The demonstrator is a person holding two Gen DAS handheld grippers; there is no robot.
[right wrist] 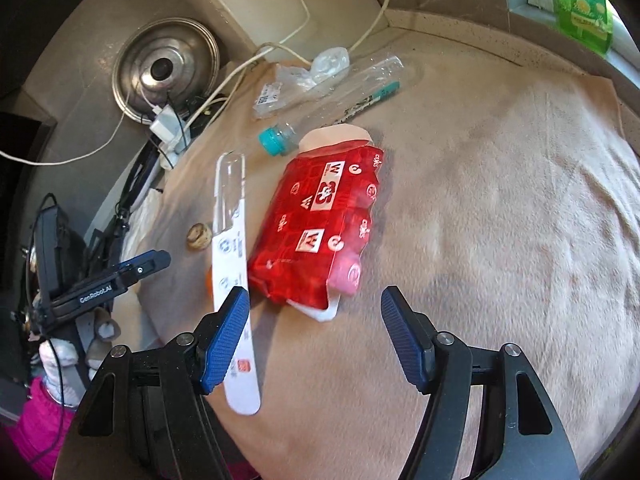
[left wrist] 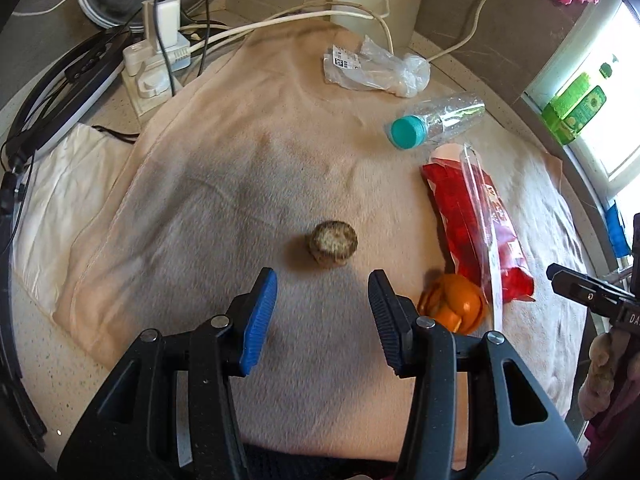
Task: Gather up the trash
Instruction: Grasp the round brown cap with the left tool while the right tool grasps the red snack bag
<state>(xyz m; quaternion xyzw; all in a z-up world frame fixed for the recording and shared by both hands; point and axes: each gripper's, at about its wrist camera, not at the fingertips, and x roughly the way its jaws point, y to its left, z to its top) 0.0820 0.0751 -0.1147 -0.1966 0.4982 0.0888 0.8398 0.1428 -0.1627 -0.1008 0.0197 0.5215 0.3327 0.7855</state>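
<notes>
2 grippers hover open and empty over the beige towel [left wrist: 208, 152]: left gripper [left wrist: 322, 320] near a corn-cob stub [left wrist: 332, 243] and orange peel [left wrist: 454, 307], right gripper [right wrist: 316, 340] before a red wrapper [right wrist: 320, 224], whose printed face only that view shows.

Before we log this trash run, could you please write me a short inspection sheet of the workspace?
Surface: beige towel over a speckled counter.
Job's things: clear bag, capped bottle, red packet, white blister strip, orange peel, brown stub.
Clutter: metal lid, green carton.
Grippers: left gripper open, empty; right gripper open, empty.
Cables: white cords into a power strip.
Surroundings: bright window at right.
</notes>
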